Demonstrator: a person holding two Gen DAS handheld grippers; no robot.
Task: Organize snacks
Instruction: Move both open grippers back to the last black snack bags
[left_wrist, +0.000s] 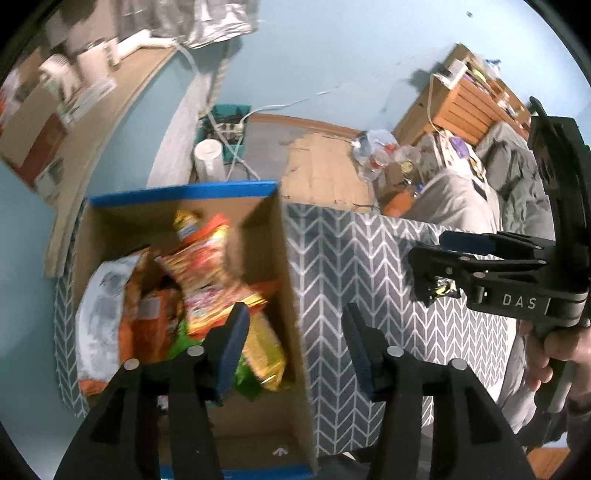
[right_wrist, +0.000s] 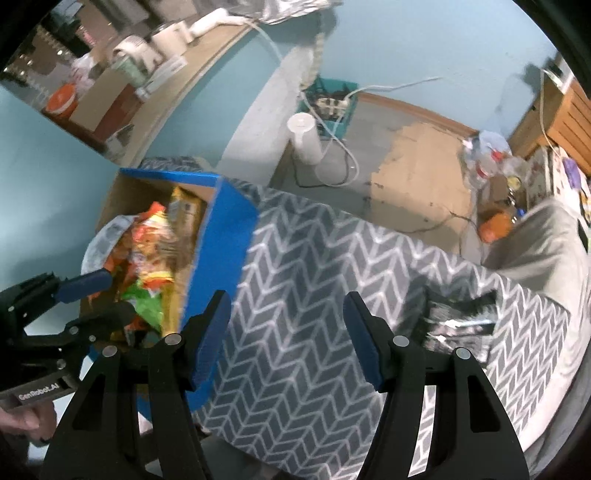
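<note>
Right now two grippers are up over a grey chevron-patterned cloth (right_wrist: 295, 295), one in each hand. The left gripper (left_wrist: 293, 332) hangs above the open cardboard box (left_wrist: 284, 258) with its blue-padded fingers spread wide and nothing between them. The right gripper (right_wrist: 286, 328), seen from its own camera, is likewise spread wide and empty, hovering over the cloth just beside the box's blue outer wall (right_wrist: 225, 236). From the left camera the right gripper appears side-on at the far right, and something small and shiny sits near its fingers, though I cannot tell whether it is gripped.

There is one box, brown inside with a blue rim, standing on the cloth against the pale blue wall. Inside it lies a heap of snack packets (left_wrist: 207, 280): a white-and-grey bag (left_wrist: 103, 295) along the left side, an orange bag (left_wrist: 147, 325) next to it, a red-and-yellow packet (left_wrist: 207, 266) standing tall in the middle, a yellow packet (left_wrist: 266, 347) and a green one (left_wrist: 247, 380) low at the front. Blur keeps me from an exact count; at least five.

On the cloth to the right, well apart from the box, lies a small cluster of dark silvery wrappers (right_wrist: 458, 328).

Beyond, on the floor, stands one white cylinder (right_wrist: 306, 140) near a teal crate (right_wrist: 332, 103) holding a power strip.
</note>
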